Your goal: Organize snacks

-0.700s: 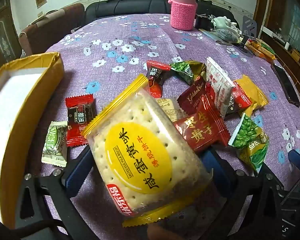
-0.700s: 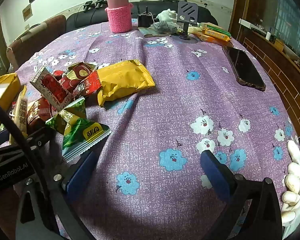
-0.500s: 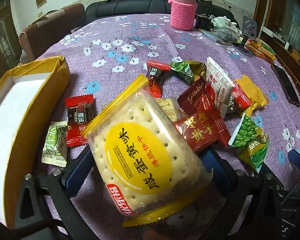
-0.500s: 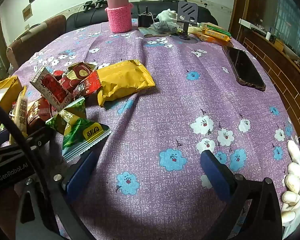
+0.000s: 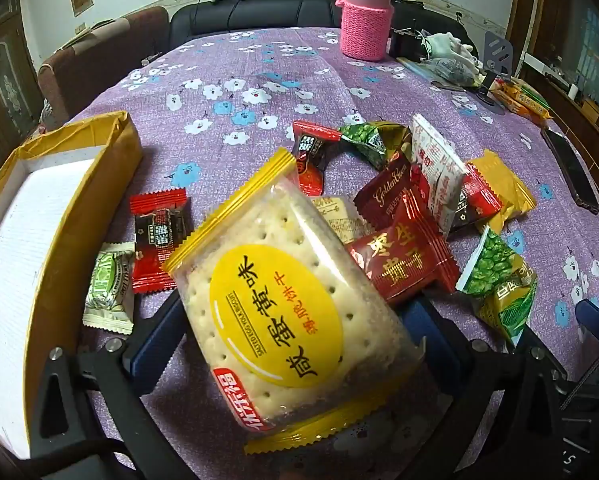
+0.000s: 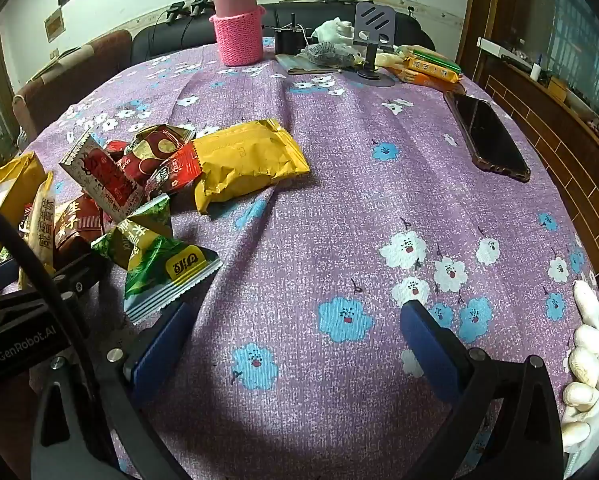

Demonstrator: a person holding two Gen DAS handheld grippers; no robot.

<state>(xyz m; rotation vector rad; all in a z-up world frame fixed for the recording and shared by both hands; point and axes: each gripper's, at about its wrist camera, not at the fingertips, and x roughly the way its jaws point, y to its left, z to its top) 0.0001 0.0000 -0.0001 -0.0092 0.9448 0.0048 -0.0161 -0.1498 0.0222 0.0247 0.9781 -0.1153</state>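
Observation:
My left gripper (image 5: pixel 295 320) is shut on a clear cracker packet with a yellow label (image 5: pixel 283 304), held above the purple flowered tablecloth. A yellow box with a white inside (image 5: pixel 39 216) lies to its left. A pile of small snack packets (image 5: pixel 411 208) lies ahead and to the right, with a red candy (image 5: pixel 159 236) and a green-white candy (image 5: pixel 109 284) near the box. My right gripper (image 6: pixel 295 328) is open and empty over bare cloth. In its view the pile (image 6: pixel 139 200) and a big yellow packet (image 6: pixel 247 164) lie to the left.
A pink knitted flask (image 6: pixel 237 24) stands at the table's far side. A black phone (image 6: pixel 487 136) lies at the right. A phone stand (image 6: pixel 373 40), gloves and orange packets (image 6: pixel 431 68) sit at the back right. Chairs and a sofa ring the table.
The yellow box has come further into the left wrist view, closer to the held cracker packet. The right gripper has not moved.

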